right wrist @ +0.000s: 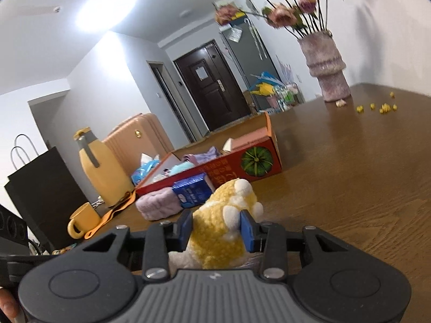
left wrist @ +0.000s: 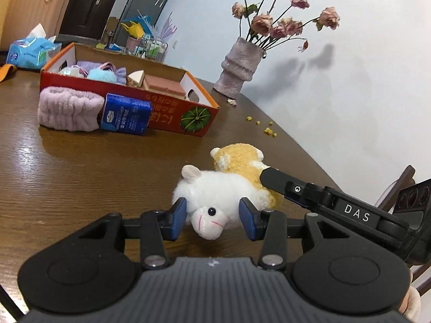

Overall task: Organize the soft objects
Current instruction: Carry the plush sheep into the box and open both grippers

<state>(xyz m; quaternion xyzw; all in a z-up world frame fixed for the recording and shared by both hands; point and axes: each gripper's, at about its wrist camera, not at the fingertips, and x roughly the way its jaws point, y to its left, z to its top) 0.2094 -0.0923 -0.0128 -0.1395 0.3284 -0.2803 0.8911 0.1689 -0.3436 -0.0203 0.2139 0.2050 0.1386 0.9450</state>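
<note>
On the worktop [left wrist: 80, 167] just ahead of me lie two plush toys touching each other: a white plush [left wrist: 215, 196] and, behind it, a yellow plush [left wrist: 242, 161]. My left tool [left wrist: 212, 215] stands open, its blue pads on either side of the white one's head without pressing it. My right tool [right wrist: 216, 228] is clamped on the yellow plush. Farther back sits a red box [left wrist: 172, 113] holding soft items, with a lilac headband [left wrist: 67, 107] and blue tissue pack [left wrist: 125, 114] against its front.
</note>
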